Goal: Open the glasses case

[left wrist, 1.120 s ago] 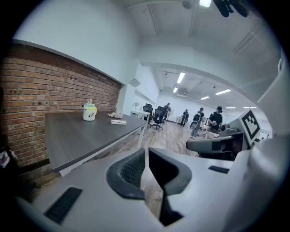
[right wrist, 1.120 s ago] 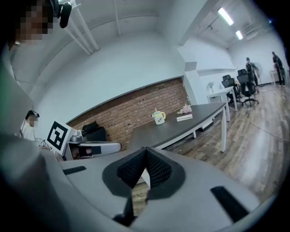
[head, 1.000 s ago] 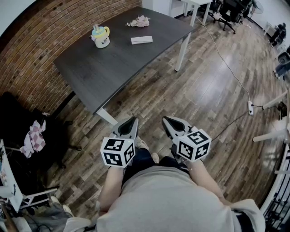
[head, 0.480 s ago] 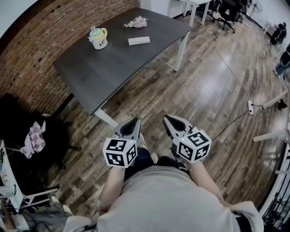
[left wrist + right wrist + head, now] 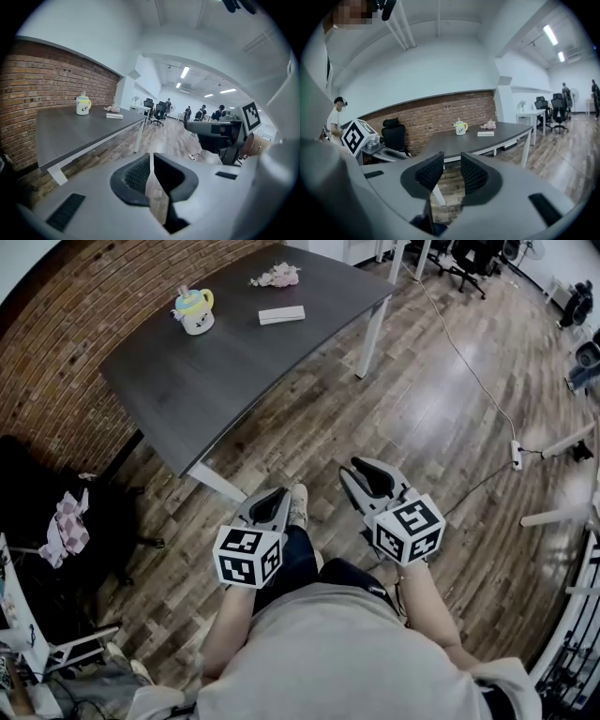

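The glasses case is a flat white box lying closed on the far side of the dark table; it also shows small in the left gripper view and the right gripper view. Both grippers hang over the wooden floor in front of the person, well short of the table. My left gripper is shut with nothing in it. My right gripper has just been opening; a clear gap stands between its pads and nothing is in it.
A pale mug with a yellow handle and a pink bunch sit on the table near the case. A black chair with a checked cloth stands at the left by the brick wall. A cable and power strip lie on the floor at the right.
The right gripper's jaws have parted, and it has rolled and shifted a little to the right. The left gripper has barely shifted. The table now sits higher in the head view.
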Available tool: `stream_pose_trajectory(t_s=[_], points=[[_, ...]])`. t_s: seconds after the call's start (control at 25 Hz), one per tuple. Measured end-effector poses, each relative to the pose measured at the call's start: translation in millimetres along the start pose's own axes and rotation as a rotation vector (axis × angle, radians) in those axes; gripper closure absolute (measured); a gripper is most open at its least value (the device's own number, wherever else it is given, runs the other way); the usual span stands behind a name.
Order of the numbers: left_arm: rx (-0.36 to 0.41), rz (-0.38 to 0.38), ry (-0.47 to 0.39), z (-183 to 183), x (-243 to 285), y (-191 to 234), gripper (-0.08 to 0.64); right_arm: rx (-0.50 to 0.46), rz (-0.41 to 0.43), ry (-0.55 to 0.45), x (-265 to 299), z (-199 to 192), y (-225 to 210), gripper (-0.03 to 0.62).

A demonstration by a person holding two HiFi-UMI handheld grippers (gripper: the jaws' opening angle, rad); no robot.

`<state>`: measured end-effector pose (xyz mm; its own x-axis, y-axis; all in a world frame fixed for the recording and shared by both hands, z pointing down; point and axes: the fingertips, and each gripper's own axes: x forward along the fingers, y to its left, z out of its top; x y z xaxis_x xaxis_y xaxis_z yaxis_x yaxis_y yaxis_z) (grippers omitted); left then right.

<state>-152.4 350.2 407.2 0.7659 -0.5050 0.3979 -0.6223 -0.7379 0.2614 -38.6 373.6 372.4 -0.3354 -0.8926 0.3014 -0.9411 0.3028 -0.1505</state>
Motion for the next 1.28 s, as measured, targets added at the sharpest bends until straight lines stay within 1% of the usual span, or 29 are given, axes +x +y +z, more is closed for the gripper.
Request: stream_pose_trajectory(t_s=[0.08, 0.12, 0.28, 0.36, 0.48, 0.64, 0.76, 0.84, 1.04, 1.28], points=[[-0.005, -0.007, 0.005, 2, 9, 2, 0.518, -0.027, -0.024, -0.007, 3, 7, -9, 0.470], [-0.006, -0.011, 0.009, 3, 14, 4, 0.518, -0.026, -0.029, -0.010, 5, 10, -13, 0.454], [-0.008, -0.032, 0.025, 9, 34, 11, 0.518, 0.011, -0.047, -0.010, 16, 18, -30, 0.413], [-0.015, -0.040, 0.029, 13, 45, 17, 0.518, 0.029, -0.059, -0.006, 23, 19, -40, 0.410], [-0.026, -0.041, 0.036, 21, 67, 34, 0.518, 0.033, -0.065, 0.010, 40, 22, -53, 0.402], [-0.035, -0.043, 0.014, 50, 95, 61, 0.518, 0.025, -0.067, 0.029, 72, 32, -73, 0.396], [-0.028, -0.054, 0.008, 73, 120, 80, 0.518, 0.029, -0.073, 0.034, 99, 49, -88, 0.396], [-0.023, -0.063, 0.005, 89, 136, 92, 0.518, 0.030, -0.087, 0.017, 113, 61, -100, 0.396], [-0.005, -0.089, -0.021, 129, 173, 120, 0.518, 0.029, -0.158, -0.033, 142, 91, -136, 0.397], [0.001, -0.122, -0.034, 160, 209, 144, 0.518, 0.032, -0.159, -0.038, 186, 110, -160, 0.397]])
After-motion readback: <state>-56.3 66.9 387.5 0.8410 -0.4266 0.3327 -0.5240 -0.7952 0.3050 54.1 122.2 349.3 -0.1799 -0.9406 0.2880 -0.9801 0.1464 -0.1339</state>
